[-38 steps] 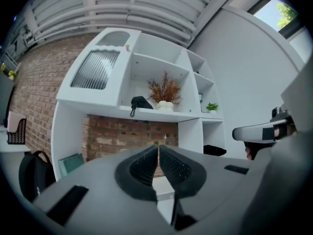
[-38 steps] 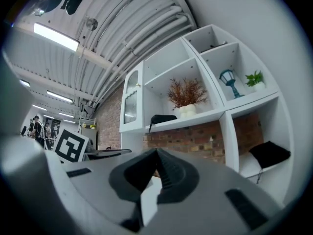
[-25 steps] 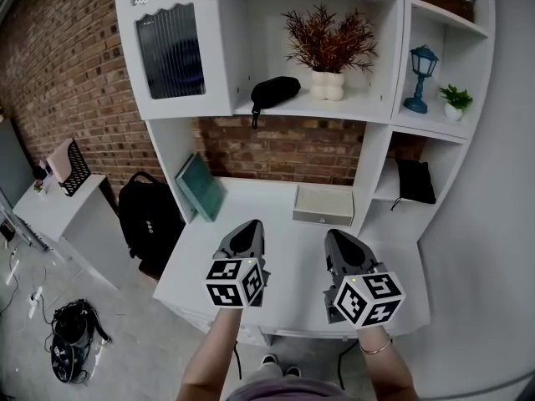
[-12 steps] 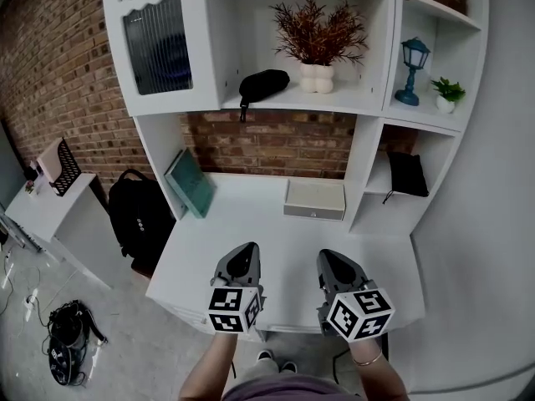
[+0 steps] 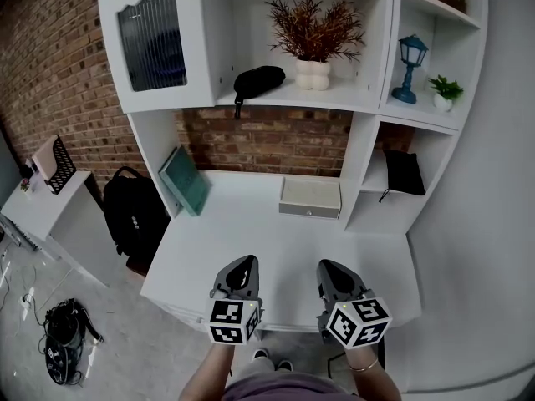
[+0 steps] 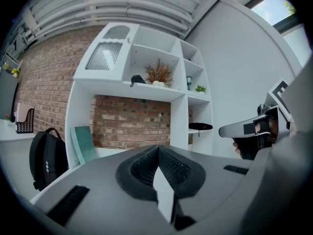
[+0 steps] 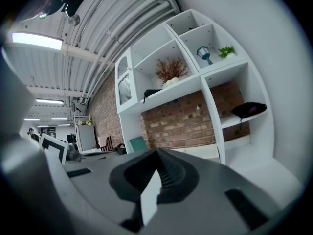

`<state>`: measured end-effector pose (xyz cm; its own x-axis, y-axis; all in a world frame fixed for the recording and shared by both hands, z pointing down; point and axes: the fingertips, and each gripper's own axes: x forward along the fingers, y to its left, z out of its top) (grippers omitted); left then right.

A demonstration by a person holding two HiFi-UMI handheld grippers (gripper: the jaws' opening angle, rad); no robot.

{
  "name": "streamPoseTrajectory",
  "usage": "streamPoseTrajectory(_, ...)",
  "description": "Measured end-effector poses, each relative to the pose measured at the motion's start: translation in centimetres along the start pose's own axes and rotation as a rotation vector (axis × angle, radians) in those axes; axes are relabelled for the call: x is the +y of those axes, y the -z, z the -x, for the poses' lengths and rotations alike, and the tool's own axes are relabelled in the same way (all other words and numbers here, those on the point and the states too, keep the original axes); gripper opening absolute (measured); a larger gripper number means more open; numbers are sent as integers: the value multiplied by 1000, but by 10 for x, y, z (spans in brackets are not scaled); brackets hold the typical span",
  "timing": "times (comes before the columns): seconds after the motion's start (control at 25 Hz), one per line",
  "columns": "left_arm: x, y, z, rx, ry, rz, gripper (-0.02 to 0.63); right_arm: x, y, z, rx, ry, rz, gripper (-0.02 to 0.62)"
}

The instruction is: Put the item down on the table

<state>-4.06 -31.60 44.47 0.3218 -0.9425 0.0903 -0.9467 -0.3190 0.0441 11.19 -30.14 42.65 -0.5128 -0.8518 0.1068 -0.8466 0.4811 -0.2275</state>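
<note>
Neither gripper holds anything. My left gripper (image 5: 242, 262) hangs over the front edge of the white table (image 5: 251, 232), jaws shut together and empty. My right gripper (image 5: 328, 266) is beside it, also shut and empty. In the left gripper view the closed jaws (image 6: 159, 150) point at the shelf unit, and the right gripper (image 6: 249, 129) shows at the right. The right gripper view has its own closed jaws (image 7: 156, 153) in front. A black pouch (image 5: 257, 80) lies on the upper shelf. Another black pouch (image 5: 407, 174) sits in the right cubby.
A teal book (image 5: 185, 180) leans at the table's back left, and a white drawer box (image 5: 310, 199) stands at the back middle. The shelves carry a dried plant in a white vase (image 5: 314, 36), a blue lantern (image 5: 410, 69) and a small green plant (image 5: 443, 94). A black backpack (image 5: 134, 211) stands left of the table.
Both grippers have drawn back from over the table's middle to its front edge, closer to the person. Their jaws have stayed shut and empty.
</note>
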Motion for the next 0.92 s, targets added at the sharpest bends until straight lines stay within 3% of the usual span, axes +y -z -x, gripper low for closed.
streamPoseTrajectory(0.64,-2,21,7,41,2,38,0,-10,12,14,13,35,4,2)
streamPoseTrajectory(0.92,3,33,15,61,-28,54,0,-5,24,14,40,-5,-5,2)
